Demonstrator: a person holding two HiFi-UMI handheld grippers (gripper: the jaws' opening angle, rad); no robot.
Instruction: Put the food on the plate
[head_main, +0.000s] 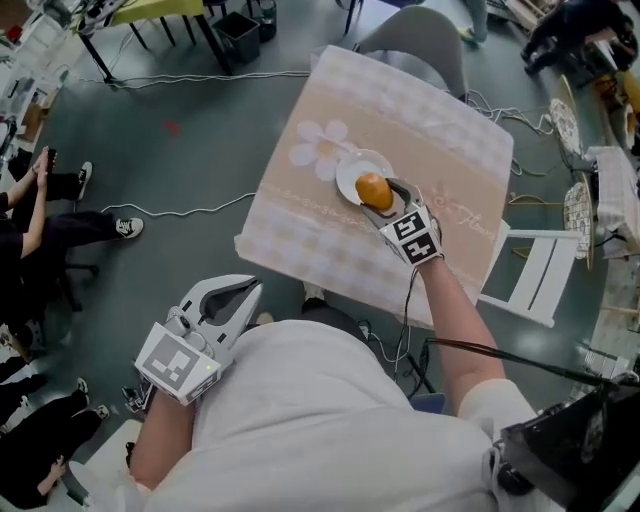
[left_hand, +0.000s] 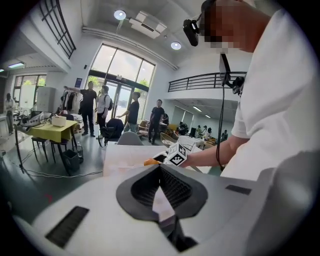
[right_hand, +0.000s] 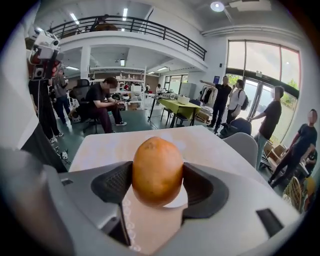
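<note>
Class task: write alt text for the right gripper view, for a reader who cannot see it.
The right gripper is shut on an orange, egg-shaped food item, held over a white plate on a pale tablecloth.

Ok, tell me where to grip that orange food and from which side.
Grip the orange food across its middle, a jaw on each flank, as the right gripper does: egg-shaped, long axis upright, it is narrowest there. Come in from the person's side.
</note>
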